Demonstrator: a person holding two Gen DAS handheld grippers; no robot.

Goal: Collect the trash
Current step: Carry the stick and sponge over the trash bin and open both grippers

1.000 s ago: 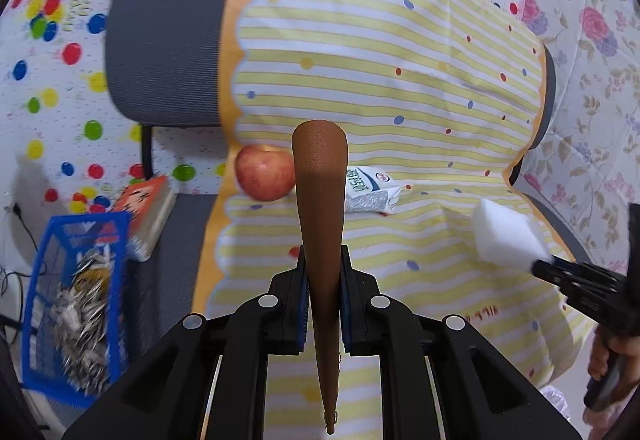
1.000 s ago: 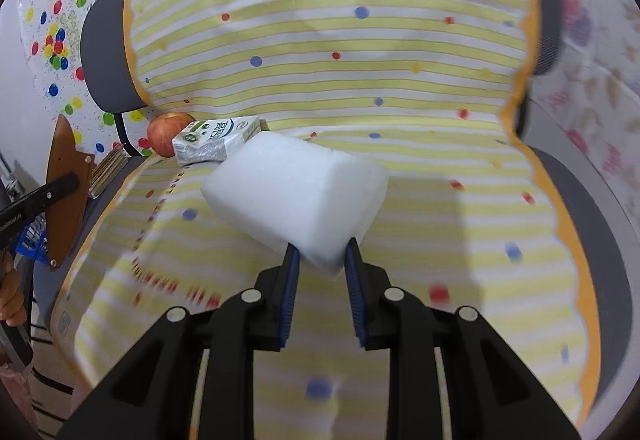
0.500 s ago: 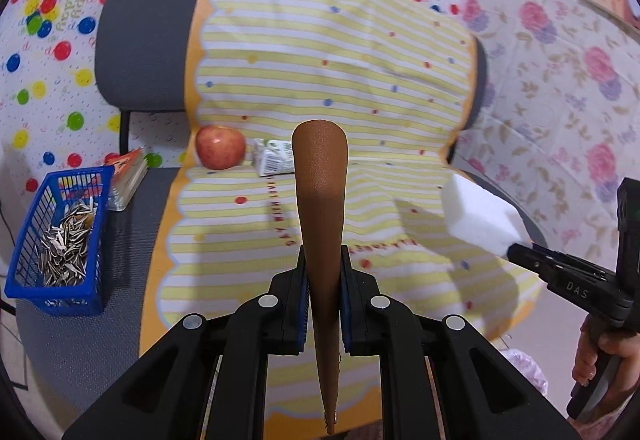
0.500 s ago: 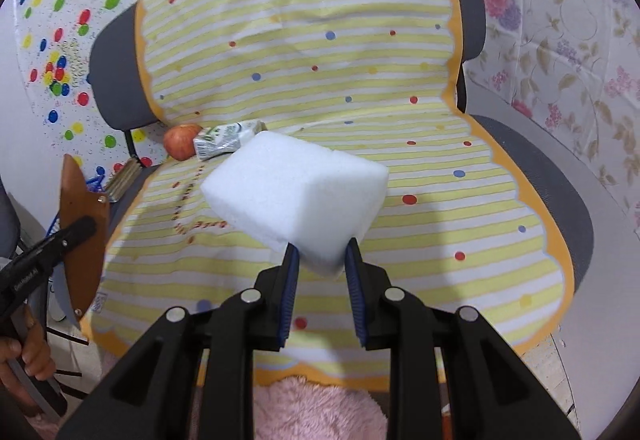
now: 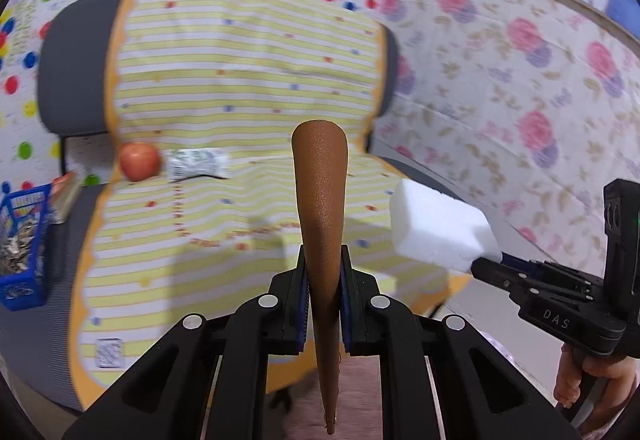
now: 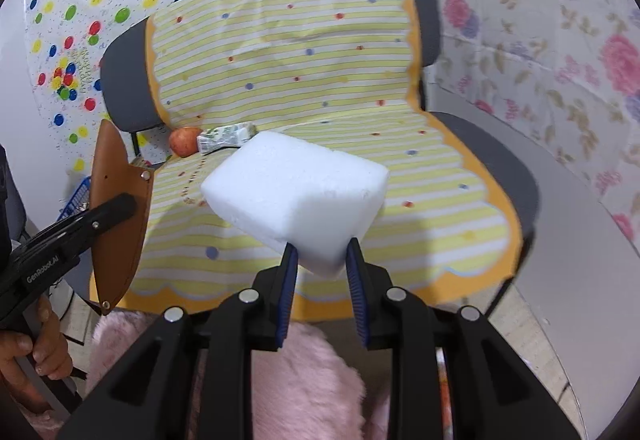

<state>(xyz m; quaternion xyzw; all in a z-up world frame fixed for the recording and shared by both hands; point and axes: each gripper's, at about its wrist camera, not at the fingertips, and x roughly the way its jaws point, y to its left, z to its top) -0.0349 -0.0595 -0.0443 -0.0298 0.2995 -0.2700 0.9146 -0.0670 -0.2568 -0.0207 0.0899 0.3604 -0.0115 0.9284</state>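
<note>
The right tongs (image 6: 320,260) are clamped on one corner of a white foam block (image 6: 296,196), held above the chair's striped cover (image 6: 400,168); it looks light, soft and crushable. The left tongs (image 5: 323,280) pinch a stiff brown sheath (image 5: 320,200) mid-length

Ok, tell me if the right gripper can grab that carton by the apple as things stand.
Probably not: the right gripper is shut on the white foam block, so it has no free grip. The carton lies unobstructed beside the apple.
</note>
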